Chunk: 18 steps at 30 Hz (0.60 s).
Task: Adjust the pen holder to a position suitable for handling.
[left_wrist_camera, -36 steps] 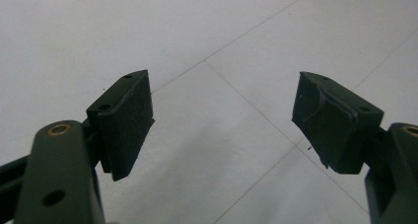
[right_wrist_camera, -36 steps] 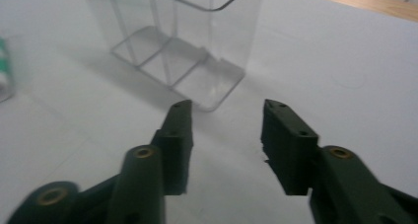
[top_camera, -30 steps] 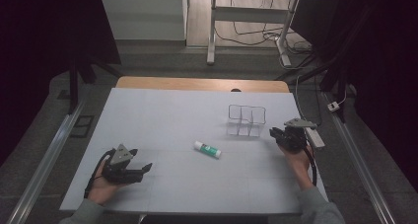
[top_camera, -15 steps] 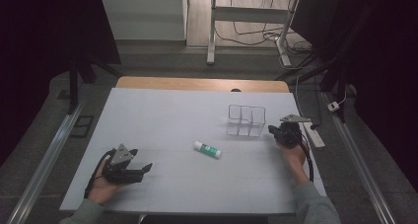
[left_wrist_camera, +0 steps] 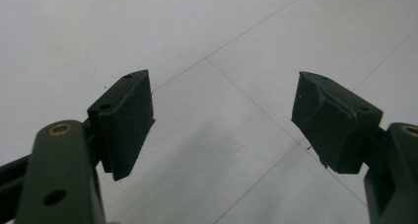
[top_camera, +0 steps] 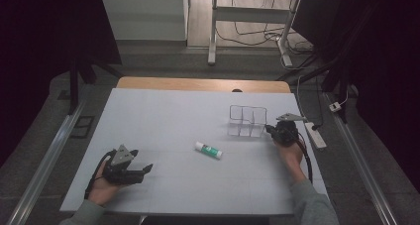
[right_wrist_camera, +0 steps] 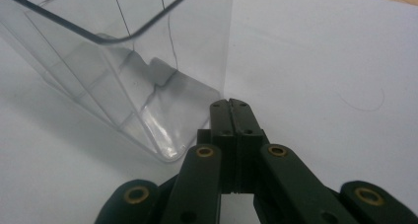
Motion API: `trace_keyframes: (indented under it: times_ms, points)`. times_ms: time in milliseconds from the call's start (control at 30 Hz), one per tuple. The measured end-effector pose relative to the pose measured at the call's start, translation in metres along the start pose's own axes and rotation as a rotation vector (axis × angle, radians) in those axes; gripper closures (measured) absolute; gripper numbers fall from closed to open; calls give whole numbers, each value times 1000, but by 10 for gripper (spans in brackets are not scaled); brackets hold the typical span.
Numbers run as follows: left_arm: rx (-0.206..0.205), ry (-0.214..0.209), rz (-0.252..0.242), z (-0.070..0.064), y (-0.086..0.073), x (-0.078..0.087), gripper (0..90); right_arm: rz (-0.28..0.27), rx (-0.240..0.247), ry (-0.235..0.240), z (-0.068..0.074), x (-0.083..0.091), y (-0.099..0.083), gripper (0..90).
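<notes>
Clear plastic organizer [right_wrist_camera: 123, 71], square-cornered, touches the right tongs' [right_wrist_camera: 230, 105] pressed-together tips.

High cam overhead; claw cams close-up

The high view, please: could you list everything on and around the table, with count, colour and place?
Clear organiser: one, transparent, divided into compartments, right of centre.
Glue stick: one, white with a green label, lying flat mid-table.
Table: one, pale grey top, wooden strip along the far edge.
Power strip: one, white, at the right edge.
Left gripper: one, black, near-left of the table, jaws open.
Right gripper: one, black, jaws shut, tips at the organiser's corner.
</notes>
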<state>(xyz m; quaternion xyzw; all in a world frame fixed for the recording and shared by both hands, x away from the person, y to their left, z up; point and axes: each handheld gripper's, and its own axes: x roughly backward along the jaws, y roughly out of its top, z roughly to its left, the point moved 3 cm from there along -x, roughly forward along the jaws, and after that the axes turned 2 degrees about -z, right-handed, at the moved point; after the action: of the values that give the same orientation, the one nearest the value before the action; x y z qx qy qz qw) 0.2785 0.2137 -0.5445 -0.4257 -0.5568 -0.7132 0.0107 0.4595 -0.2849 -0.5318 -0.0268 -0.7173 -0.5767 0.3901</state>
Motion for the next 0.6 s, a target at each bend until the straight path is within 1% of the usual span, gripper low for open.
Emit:
trace_keyframes:
  times_ms: [67,200,267,433,533,600]
  points:
    - [0,0,0,0,0,0,237,-10,-1,3,1,-1,1,890]
    - [0,0,-1,1,0,0,237,-4,12,9,4,-4,1,890]
    - [0,0,-2,1,0,0,237,-4,13,4,5,-5,1,890]
    - [-2,0,0,0,0,0,237,-4,2,-1,5,-6,2,891]
    - [-3,0,0,0,0,0,237,-2,-6,4,6,-7,3,890]
    - [-1,1,0,1,0,0,237,-1,4,8,9,-9,5,890]
